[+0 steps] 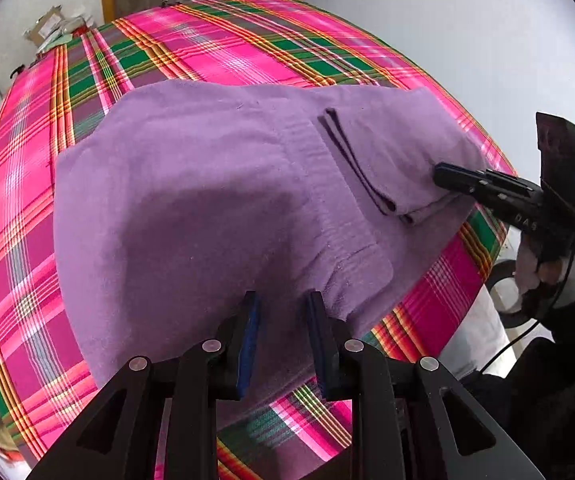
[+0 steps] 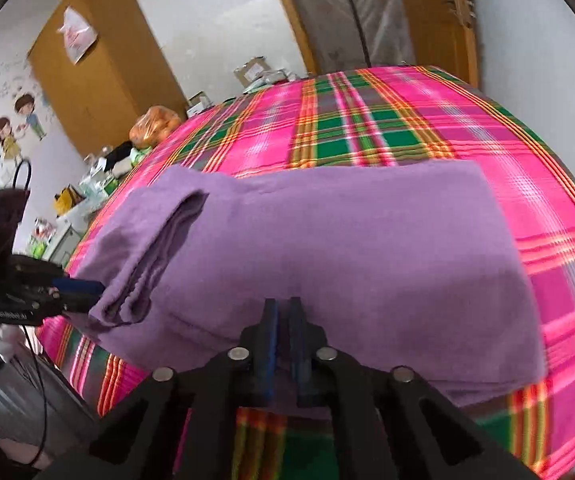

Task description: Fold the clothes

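Folding step: a purple garment lies spread over the plaid-covered table, one end already doubled into a layered flap.
Left gripper: jaws stand narrowly apart at the near hem, fabric just ahead of them; whether the pads press on cloth cannot be told.
Right gripper: jaws brought together at the garment's edge, judged pinched on the fabric so the edge can be lifted.
Reason for placement: both tools sit on one long edge, probably to carry it across evenly.
Risk: thick cloth may slip from a shallow pinch.
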